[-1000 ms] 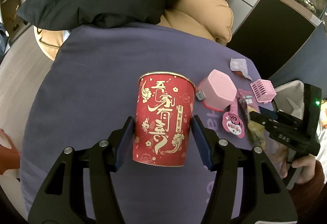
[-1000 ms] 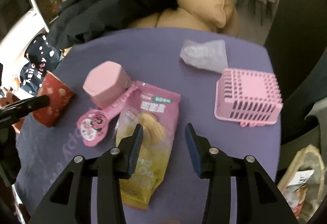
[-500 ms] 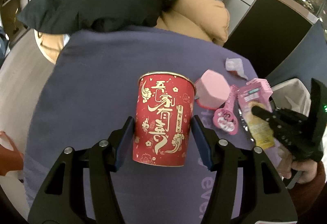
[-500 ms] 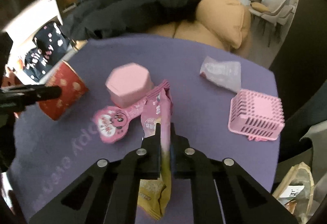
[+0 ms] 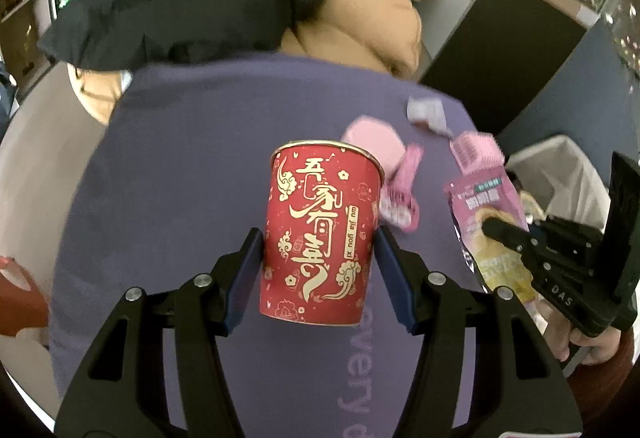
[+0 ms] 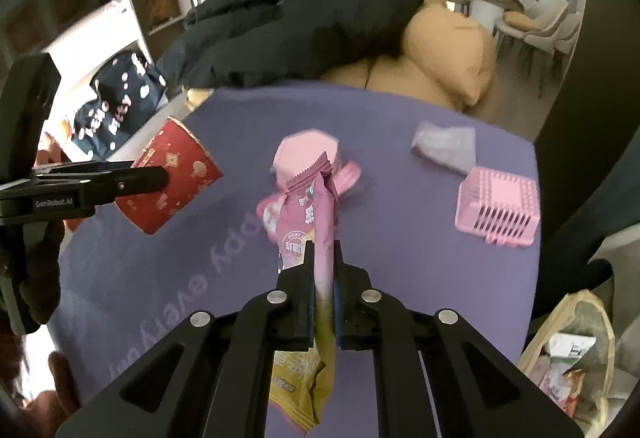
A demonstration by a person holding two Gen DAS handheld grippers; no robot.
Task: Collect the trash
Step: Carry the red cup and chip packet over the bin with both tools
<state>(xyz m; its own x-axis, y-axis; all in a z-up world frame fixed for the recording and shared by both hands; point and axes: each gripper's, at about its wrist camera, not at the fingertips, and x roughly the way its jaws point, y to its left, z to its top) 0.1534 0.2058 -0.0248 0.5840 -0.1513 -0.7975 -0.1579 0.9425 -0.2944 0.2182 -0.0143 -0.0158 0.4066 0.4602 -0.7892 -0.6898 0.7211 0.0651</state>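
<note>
- The left tool point(image 5: 319, 266) is seen pointing steeply downward from the bottom of the left wrist view, its jaws set about half open and pressed against the two sides of a red paper cup point(image 5: 320, 234).
- The cup is held upright at the centre of that view, clear of the purple surface point(image 5: 192, 166), with its gold lettering facing the camera.
- The right tool point(image 6: 323, 278) is seen rising from the bottom centre of the right wrist view, its jaws brought almost together on a pink and yellow snack packet point(image 6: 320, 222), which is pinched folded edge-on between the pads.
- The packet's pink top stands above the jaws and its yellow end hangs below them, lifted off the surface.
- In the left wrist view the right tool is seen at the right edge, with a hand point(image 5: 588, 342) gripping its handle from below.
- A pink box point(image 6: 308, 154), a pink slotted basket point(image 6: 498, 204) and a clear wrapper point(image 6: 444, 146) are left lying on the surface, in the centre and right of the right wrist view.
- An open bag holding rubbish point(image 6: 568, 350) is seen at the lower right, beside the surface.
</note>
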